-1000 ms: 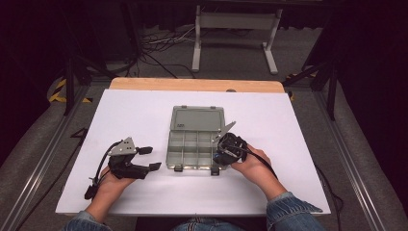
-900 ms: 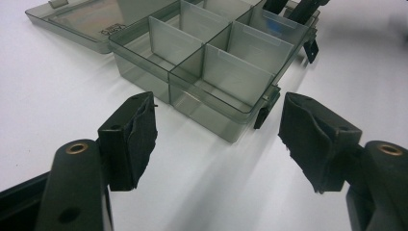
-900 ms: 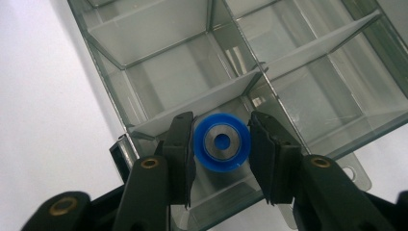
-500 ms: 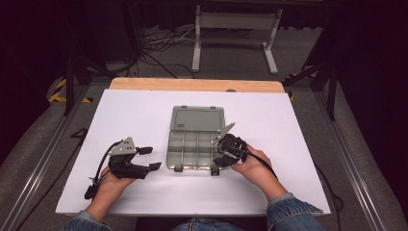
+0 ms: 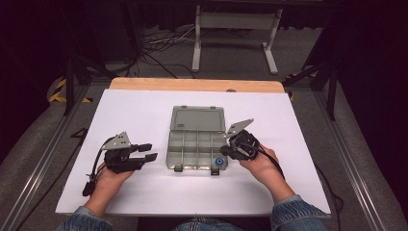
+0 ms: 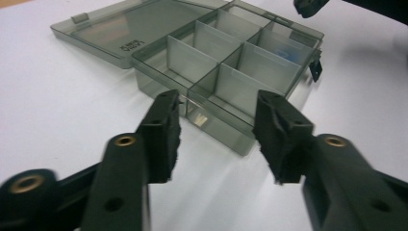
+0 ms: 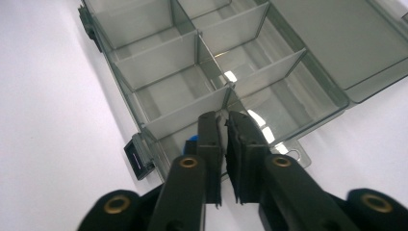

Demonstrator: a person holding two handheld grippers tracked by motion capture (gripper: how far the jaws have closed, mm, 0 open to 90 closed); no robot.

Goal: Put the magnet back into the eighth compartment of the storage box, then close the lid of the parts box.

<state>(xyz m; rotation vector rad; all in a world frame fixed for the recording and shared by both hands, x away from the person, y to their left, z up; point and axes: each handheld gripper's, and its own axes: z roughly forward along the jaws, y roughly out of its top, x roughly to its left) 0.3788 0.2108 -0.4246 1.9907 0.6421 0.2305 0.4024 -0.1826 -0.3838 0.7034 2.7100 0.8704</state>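
Tongs: right (image 7: 225, 144) just closed, empty, above box (image 5: 197, 144); left (image 6: 216, 134) narrowing, empty.

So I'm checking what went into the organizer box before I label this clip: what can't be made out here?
- Blue item in the box's near right compartment: too small in the high view; in the right gripper view the right gripper covers most of it.
- Lid lettering: blurred in the left gripper view.
- Organizer box: far end cut off by the top edge of the right gripper view.
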